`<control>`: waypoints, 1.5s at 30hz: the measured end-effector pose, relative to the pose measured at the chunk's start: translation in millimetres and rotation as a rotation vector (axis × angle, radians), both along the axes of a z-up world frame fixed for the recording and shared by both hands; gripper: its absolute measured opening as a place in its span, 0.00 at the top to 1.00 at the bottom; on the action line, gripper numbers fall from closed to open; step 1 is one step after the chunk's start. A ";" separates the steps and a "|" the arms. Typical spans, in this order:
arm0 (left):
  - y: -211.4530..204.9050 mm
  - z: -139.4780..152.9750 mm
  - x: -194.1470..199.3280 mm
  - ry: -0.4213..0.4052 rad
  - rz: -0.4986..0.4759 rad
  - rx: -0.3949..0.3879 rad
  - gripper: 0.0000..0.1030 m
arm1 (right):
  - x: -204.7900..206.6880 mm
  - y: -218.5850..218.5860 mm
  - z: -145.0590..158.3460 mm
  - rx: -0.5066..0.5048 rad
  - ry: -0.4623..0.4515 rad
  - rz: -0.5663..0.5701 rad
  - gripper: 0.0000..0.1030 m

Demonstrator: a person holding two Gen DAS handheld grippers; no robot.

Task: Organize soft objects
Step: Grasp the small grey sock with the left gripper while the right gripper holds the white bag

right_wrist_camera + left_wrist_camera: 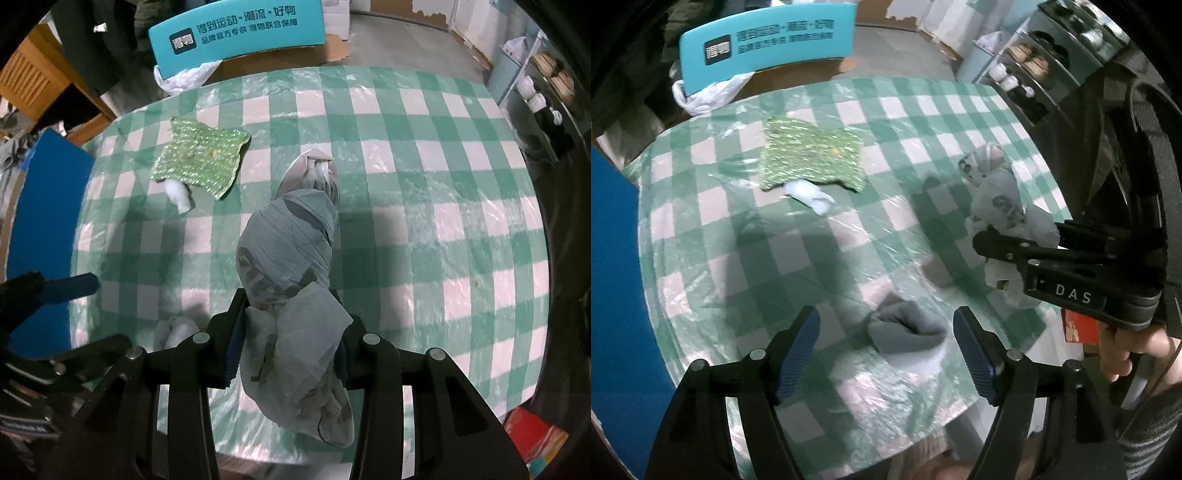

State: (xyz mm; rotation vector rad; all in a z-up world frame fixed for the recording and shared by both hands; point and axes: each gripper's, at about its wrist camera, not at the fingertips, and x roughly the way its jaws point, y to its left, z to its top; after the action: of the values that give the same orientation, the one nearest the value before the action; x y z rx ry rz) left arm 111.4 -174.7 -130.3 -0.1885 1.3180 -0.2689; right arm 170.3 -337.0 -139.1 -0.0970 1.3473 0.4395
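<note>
A table is standing under a green-and-white checked cloth with a clear plastic sheet crinkling over it, and a teal sign with white lettering is leaning at its far edge beside a white plastic bag; shelves of crockery are lining the wall off to the right. Far across the cloth a shiny green knitted piece is lying flat, with a small white roll touching its near edge. Nearer, a folded grey cloth is sitting on the table between and just beyond the left gripper, whose blue pads are standing wide apart on either side of it without touching. To the right, the right gripper is pointing steeply downward and pinching a pale grey plastic-wrapped bundle at its near end, the jaws narrowed against the crumpled film. The bundle is stretching away from the fingers over the cloth, wound with grey bands, its far tip pointing toward the middle of the table. A hand is gripping that tool's handle.
</note>
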 end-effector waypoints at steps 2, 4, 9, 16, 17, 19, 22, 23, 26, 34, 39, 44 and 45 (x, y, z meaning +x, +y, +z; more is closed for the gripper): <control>-5.3 -1.5 -3.2 0.005 -0.006 -0.003 0.26 | -7.0 -3.5 2.5 0.003 -0.003 -0.001 0.62; -8.9 -3.1 -5.2 0.011 -0.009 -0.009 0.26 | -12.8 -6.2 3.0 0.006 -0.003 -0.005 0.62; -17.8 -10.2 -10.5 0.030 -0.021 -0.018 0.26 | -22.1 -14.3 1.0 0.006 0.008 -0.027 0.62; -26.6 -26.1 -12.2 0.065 -0.024 -0.022 0.26 | -26.0 -19.6 -0.2 0.012 0.015 -0.043 0.62; -28.3 -28.4 -12.0 0.069 -0.026 -0.022 0.26 | -26.1 -20.1 -0.5 0.012 0.016 -0.044 0.62; -31.6 -32.2 -11.2 0.075 -0.031 -0.019 0.26 | -26.0 -21.4 -1.7 0.010 0.017 -0.046 0.62; -35.9 -39.1 -10.0 0.086 -0.036 -0.014 0.25 | -25.3 -22.1 -4.2 0.010 0.023 -0.048 0.62; -37.6 -41.2 -9.0 0.089 -0.037 -0.013 0.26 | -25.4 -22.2 -4.5 0.011 0.024 -0.047 0.62; -41.9 -46.3 -6.5 0.089 -0.041 -0.002 0.25 | -24.3 -22.6 -6.3 0.009 0.026 -0.048 0.62; -52.0 -51.9 0.9 0.063 -0.060 0.027 0.26 | -22.8 -22.2 -9.9 0.010 0.033 -0.046 0.62; -52.5 -59.0 4.1 0.066 -0.055 0.041 0.37 | -22.4 -22.2 -9.5 0.014 0.034 -0.051 0.62; -48.5 -63.5 4.4 0.075 -0.051 0.040 0.55 | -22.3 -20.4 -9.4 0.014 0.033 -0.046 0.62; -48.4 -63.1 4.4 0.071 -0.054 0.038 0.58 | -22.2 -20.1 -9.5 0.014 0.033 -0.045 0.62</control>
State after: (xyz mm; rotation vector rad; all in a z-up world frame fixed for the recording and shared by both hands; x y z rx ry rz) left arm 115.8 -223.1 -193.5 -0.1312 1.3995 -0.2849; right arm 148.1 -357.1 -148.7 -0.0482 1.3763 0.4142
